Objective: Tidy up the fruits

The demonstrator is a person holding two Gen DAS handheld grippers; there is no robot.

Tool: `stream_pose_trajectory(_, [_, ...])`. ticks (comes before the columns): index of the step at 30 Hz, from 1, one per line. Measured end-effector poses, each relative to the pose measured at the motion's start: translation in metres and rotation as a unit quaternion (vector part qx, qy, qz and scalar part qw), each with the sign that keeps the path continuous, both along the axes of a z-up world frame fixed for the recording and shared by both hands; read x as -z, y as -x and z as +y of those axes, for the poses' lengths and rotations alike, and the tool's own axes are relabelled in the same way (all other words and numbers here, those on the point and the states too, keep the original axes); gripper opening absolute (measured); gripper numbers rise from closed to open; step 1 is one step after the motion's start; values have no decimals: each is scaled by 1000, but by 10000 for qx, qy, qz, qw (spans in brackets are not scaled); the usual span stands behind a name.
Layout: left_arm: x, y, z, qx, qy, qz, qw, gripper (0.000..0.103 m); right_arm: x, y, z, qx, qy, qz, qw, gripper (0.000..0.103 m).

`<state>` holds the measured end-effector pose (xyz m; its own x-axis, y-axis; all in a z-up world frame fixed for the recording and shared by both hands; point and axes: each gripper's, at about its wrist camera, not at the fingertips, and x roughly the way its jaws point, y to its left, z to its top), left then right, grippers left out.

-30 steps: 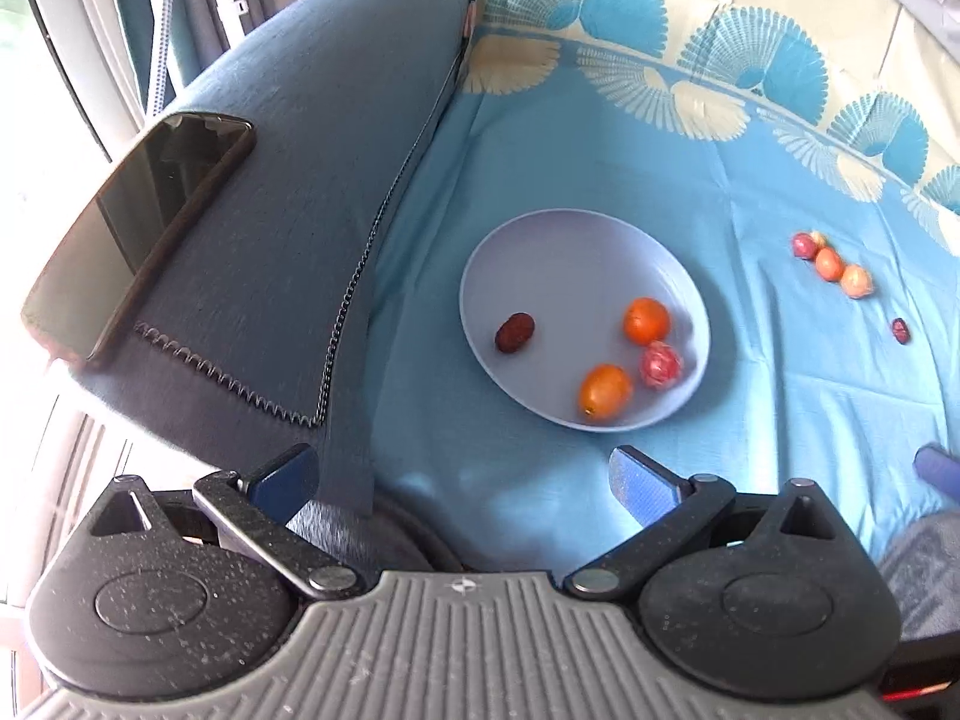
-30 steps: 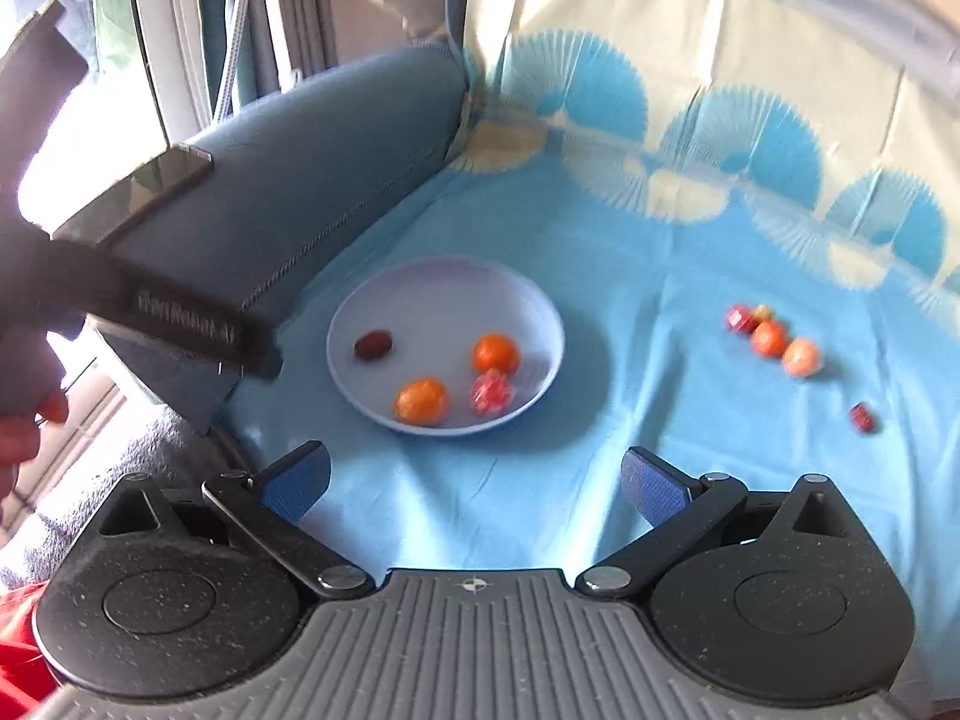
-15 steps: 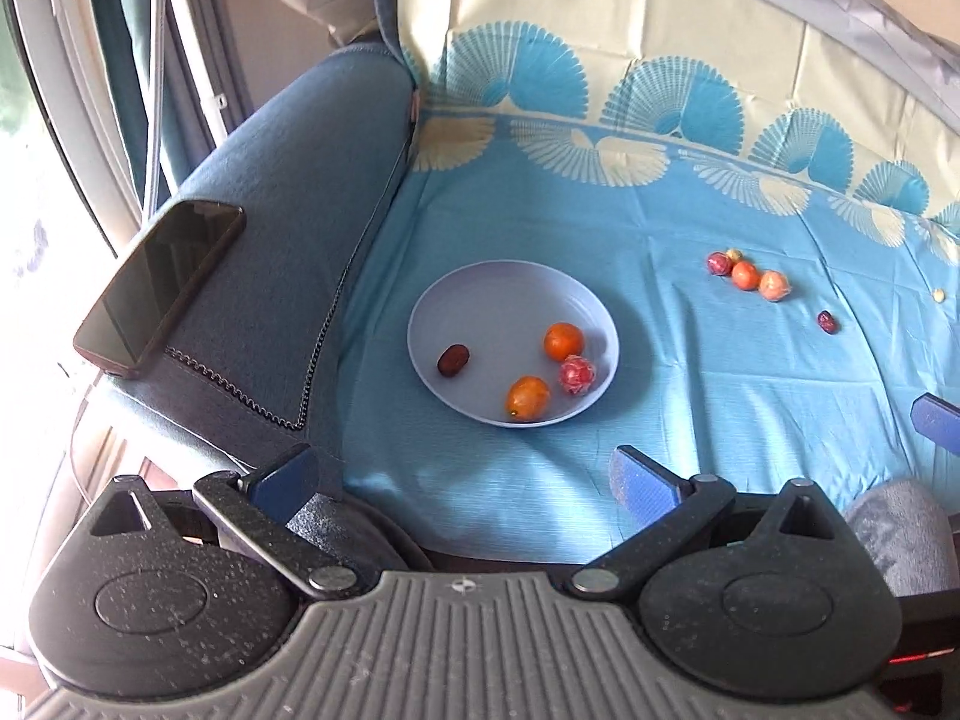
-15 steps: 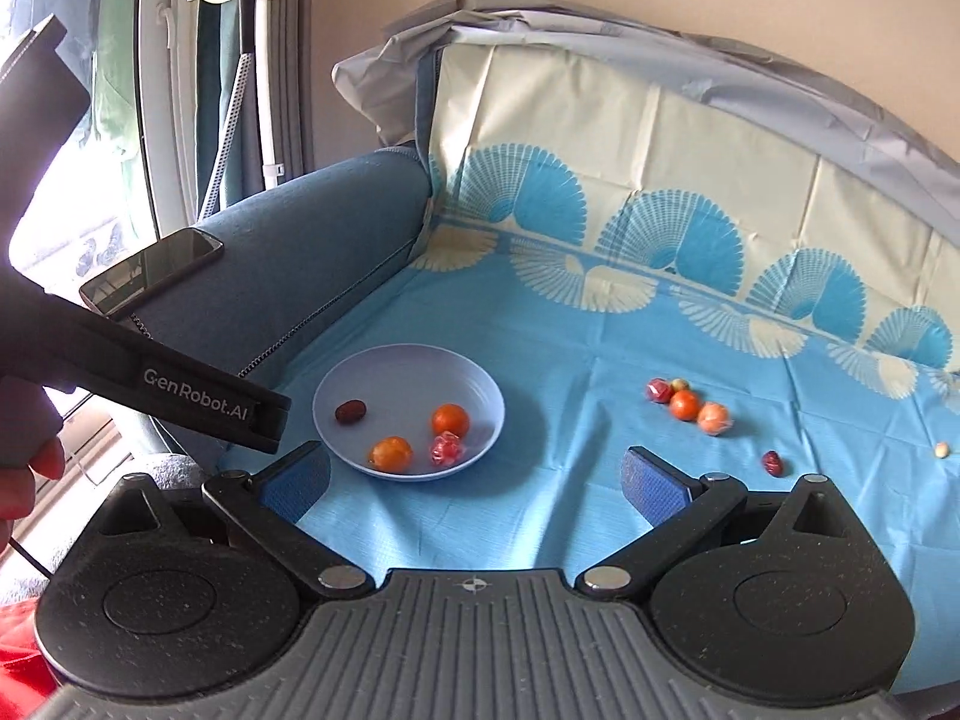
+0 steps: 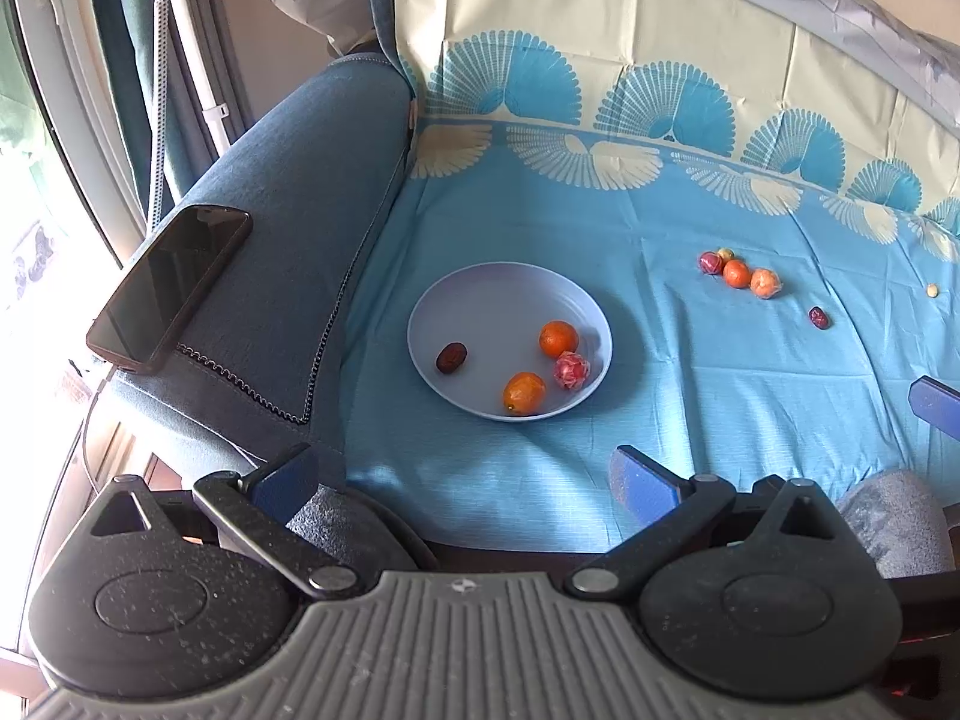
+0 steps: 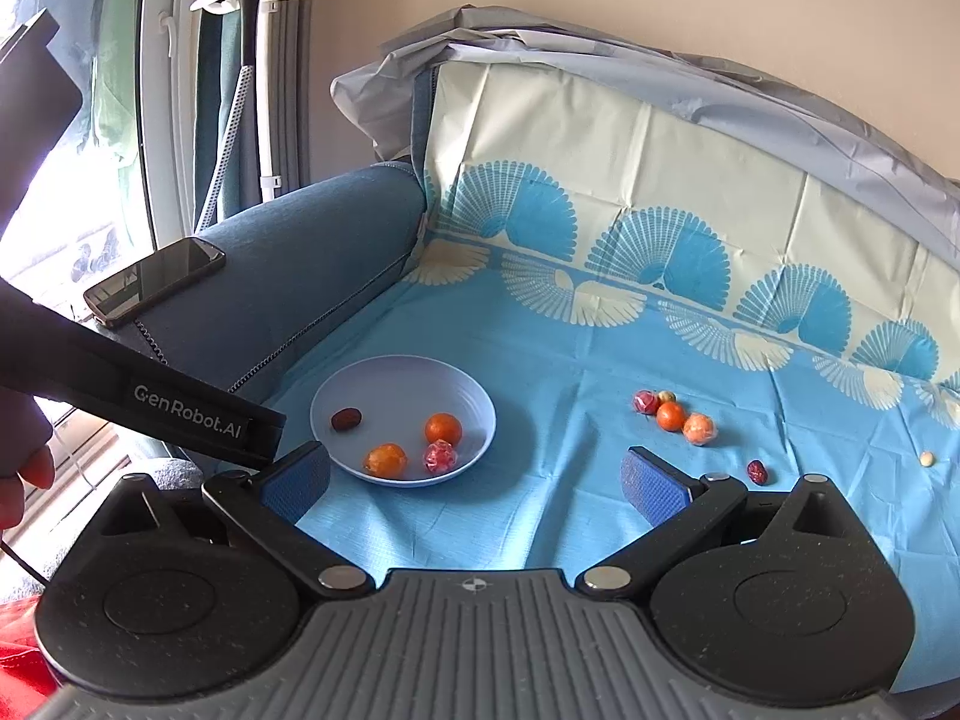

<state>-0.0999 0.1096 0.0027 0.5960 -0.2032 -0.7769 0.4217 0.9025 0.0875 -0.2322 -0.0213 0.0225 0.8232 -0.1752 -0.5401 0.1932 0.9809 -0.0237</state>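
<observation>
A pale blue plate (image 5: 480, 294) (image 6: 384, 375) lies on the blue cloth and holds two oranges (image 5: 558, 338), a wrapped red fruit (image 5: 570, 370) and a dark date (image 5: 450, 357). To its right a cluster of small fruits (image 5: 737, 273) (image 6: 671, 416) lies on the cloth, with a loose date (image 5: 818, 318) (image 6: 757, 471) and a pale nut (image 5: 932, 290) (image 6: 927, 459) beyond. My left gripper (image 5: 465, 480) is open and empty, held back from the plate. My right gripper (image 6: 474, 483) is also open and empty, near the cloth's front edge.
A dark phone (image 5: 171, 285) (image 6: 155, 279) rests on the blue sofa armrest (image 5: 288, 228) at the left. The cloth runs up the sofa back (image 6: 660, 180). The left gripper's body (image 6: 138, 396) and a hand (image 6: 24, 474) cross the right wrist view.
Both grippers have pulled back and up from the plate, so plate and fruits look smaller and more of the sofa back shows. The fruits have not moved.
</observation>
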Motion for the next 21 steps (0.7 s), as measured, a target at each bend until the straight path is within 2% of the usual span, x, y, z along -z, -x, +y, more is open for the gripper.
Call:
stream_pose_trajectory(11, [6, -5, 0, 10, -57, 107, 9999, 103, 5, -9, 3, -79, 17, 116, 9999, 102])
stream_pose_trajectory(21, [12, -9, -11, -8, -257, 204, 9995, 103, 15, -14, -6, -44, -195, 200, 9996, 102])
